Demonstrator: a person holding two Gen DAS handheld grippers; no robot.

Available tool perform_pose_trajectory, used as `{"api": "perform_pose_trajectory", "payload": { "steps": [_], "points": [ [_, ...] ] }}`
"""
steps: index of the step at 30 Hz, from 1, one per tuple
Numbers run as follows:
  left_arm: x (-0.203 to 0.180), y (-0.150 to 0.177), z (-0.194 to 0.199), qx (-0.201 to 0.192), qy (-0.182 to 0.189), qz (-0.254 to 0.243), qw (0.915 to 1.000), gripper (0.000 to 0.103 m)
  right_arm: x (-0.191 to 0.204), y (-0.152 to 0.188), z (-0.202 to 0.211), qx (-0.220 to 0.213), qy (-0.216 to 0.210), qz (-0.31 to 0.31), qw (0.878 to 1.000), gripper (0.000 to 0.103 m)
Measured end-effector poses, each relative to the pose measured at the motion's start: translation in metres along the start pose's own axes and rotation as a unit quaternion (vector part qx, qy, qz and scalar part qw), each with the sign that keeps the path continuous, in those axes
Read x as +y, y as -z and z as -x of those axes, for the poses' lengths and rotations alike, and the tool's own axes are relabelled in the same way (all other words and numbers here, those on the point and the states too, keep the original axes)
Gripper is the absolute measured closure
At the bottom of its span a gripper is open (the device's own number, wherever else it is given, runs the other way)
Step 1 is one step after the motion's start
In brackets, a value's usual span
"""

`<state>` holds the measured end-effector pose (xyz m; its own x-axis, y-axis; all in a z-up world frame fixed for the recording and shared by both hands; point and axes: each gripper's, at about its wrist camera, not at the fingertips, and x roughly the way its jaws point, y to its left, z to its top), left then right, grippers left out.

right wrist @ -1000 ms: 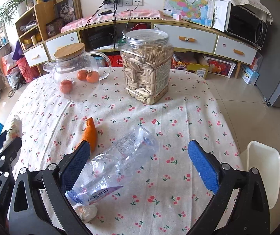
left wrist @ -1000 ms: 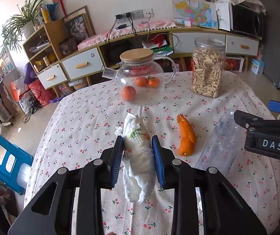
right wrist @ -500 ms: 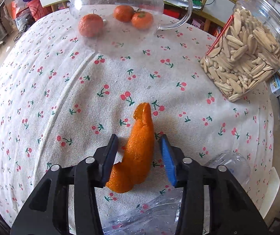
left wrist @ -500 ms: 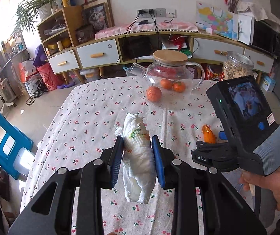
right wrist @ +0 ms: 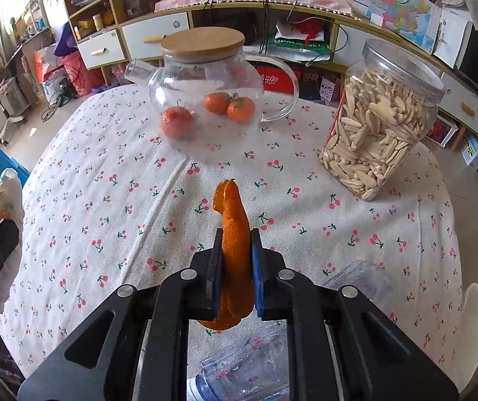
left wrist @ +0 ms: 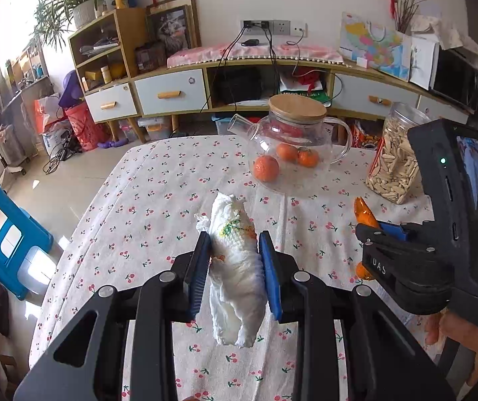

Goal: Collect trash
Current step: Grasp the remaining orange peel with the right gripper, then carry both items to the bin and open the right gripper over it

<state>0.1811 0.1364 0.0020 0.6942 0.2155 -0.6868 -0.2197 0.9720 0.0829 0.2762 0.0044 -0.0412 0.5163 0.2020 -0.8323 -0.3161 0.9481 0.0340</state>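
Note:
My left gripper [left wrist: 235, 244] is shut on a crumpled white tissue [left wrist: 237, 267] with a yellow-green print, held above the cherry-print tablecloth [left wrist: 158, 207]. My right gripper [right wrist: 235, 244] is closing its jaws on a long strip of orange peel [right wrist: 233, 230], and the blue pads press its sides. In the left wrist view that peel [left wrist: 363, 212] sticks out ahead of the right gripper [left wrist: 377, 230], at the right. A crushed clear plastic bottle [right wrist: 252, 367] lies under the right gripper, near the table's front. The tissue [right wrist: 6, 197] shows at the left edge of the right wrist view.
A glass teapot [right wrist: 205, 93] with a wooden lid holds three mandarins at the table's far side. A clear jar of seeds [right wrist: 379, 127] stands to its right. A blue stool [left wrist: 1, 234] stands on the floor at the left, a white chair [right wrist: 477, 310] at the right.
The right gripper moved from over the bottle to the orange peel and closed on it. The left gripper kept its hold on the tissue and shifted a little, with the view swinging left.

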Motion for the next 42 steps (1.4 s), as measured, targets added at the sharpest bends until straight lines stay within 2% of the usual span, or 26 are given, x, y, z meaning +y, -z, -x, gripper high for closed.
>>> {"api": "perform_pose_trajectory", "payload": {
  "steps": [6,16,19,27,33,42],
  "points": [
    [-0.003,-0.003,0.012,-0.013,0.003,0.0,0.9999,0.073,-0.023,0.003,0.028,-0.048,-0.004,-0.03,0.998,0.09],
    [-0.022,0.003,0.03,-0.04,0.004,-0.014,0.9991,0.072,-0.059,0.036,0.057,-0.102,0.035,-0.058,0.992,0.089],
    [-0.034,0.006,0.026,-0.03,0.013,-0.018,0.9993,0.072,-0.069,0.046,0.068,-0.113,0.044,-0.059,0.991,0.089],
    [-0.091,0.002,0.052,-0.069,0.036,-0.058,0.9953,0.072,-0.105,0.068,0.1,-0.147,0.078,-0.07,0.984,0.089],
    [-0.14,0.01,0.062,-0.07,0.069,-0.066,0.9929,0.072,-0.148,0.085,0.124,-0.161,0.11,-0.087,0.977,0.088],
    [-0.222,0.021,0.083,-0.075,0.118,-0.103,0.9848,0.072,-0.231,0.121,0.151,-0.162,0.168,-0.139,0.962,0.088]
  ]
}}
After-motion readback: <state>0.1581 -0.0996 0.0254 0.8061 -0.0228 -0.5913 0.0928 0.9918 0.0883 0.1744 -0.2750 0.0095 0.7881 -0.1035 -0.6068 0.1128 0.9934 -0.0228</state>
